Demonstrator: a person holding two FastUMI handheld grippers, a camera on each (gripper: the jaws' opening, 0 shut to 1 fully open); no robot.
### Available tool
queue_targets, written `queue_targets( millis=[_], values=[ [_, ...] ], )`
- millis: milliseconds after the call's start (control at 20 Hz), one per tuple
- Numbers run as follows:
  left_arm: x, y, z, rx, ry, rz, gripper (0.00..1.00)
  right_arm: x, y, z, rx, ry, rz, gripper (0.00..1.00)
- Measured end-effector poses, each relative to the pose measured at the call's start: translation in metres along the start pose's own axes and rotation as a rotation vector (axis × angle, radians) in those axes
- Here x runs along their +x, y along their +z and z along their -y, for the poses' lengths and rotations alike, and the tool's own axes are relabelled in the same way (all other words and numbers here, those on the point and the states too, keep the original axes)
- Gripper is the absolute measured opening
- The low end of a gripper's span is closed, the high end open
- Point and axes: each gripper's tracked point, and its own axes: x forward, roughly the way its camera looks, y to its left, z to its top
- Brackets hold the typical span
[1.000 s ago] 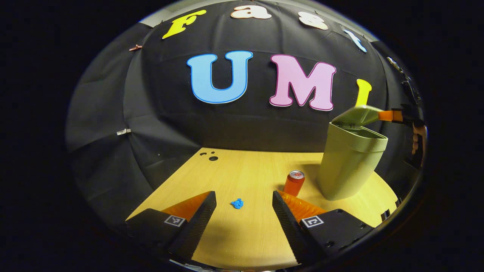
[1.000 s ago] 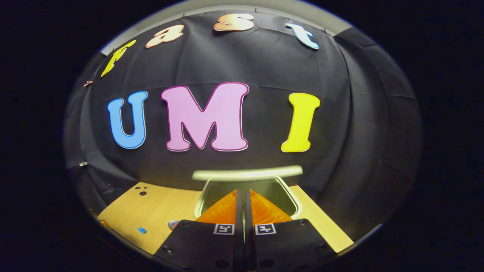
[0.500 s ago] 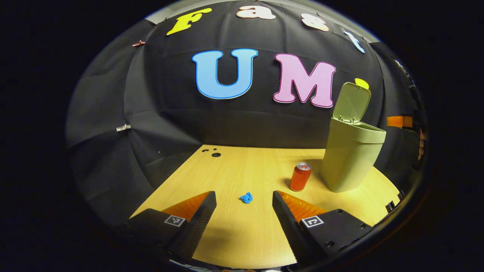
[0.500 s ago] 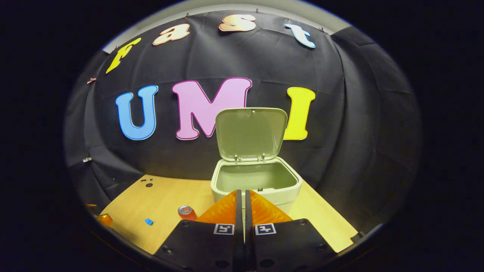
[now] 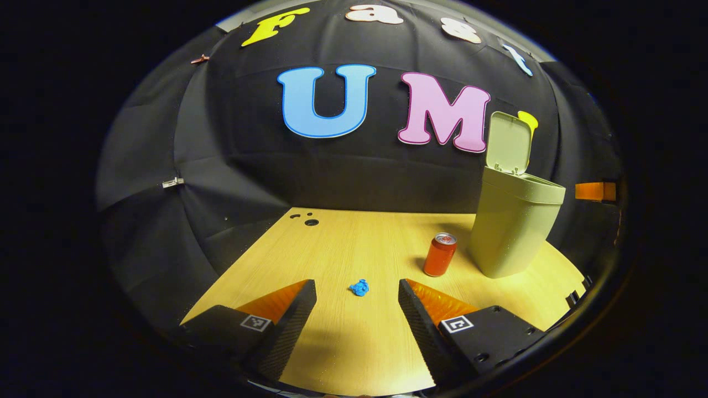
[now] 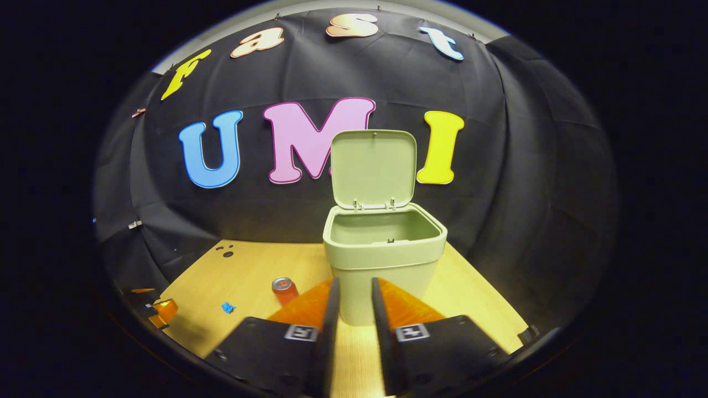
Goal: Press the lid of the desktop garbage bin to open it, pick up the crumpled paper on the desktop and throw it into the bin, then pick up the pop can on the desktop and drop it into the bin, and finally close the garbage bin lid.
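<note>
Green bin interior faces right gripper, jaws slightly parted; left gripper released.

A light wood-grain table stands in a booth walled with black cloth, creased and pinned by small clips. Dark round holes mark the table's far left corner. Light falls warm on the tabletop.

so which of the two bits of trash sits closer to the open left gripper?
The crumpled paper: the small blue wad lies just ahead of the left gripper, in line with the gap between its fingers. The pop can stands upright farther off, beside the bin.
</note>
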Motion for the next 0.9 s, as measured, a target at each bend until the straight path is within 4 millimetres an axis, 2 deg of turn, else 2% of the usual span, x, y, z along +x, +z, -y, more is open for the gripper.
queue_targets(
  millis=[100,150,250,500,700,900],
  values=[
    [0.008,-0.002,-0.003,0.013,0.003,-0.005,0.99,-0.003,-0.011,0.001,0.013,0.004,-0.021,0.68],
    [0.012,-0.005,-0.003,0.014,0.003,-0.012,0.96,-0.004,-0.016,0.003,0.020,-0.001,-0.030,0.82],
    [0.024,-0.011,-0.004,0.009,0.003,-0.031,0.96,-0.009,-0.026,0.009,0.038,-0.017,-0.051,0.99],
    [0.049,-0.027,-0.001,0.018,-0.002,-0.064,0.96,-0.017,-0.053,0.014,0.063,-0.036,-0.116,0.99],
    [0.086,-0.040,0.001,-0.002,-0.005,-0.100,0.96,-0.025,-0.064,0.019,0.047,-0.047,-0.157,0.99],
    [0.123,-0.054,0.001,-0.013,-0.007,-0.135,0.96,-0.030,-0.070,0.015,0.038,-0.047,-0.188,0.99]
  ],
)
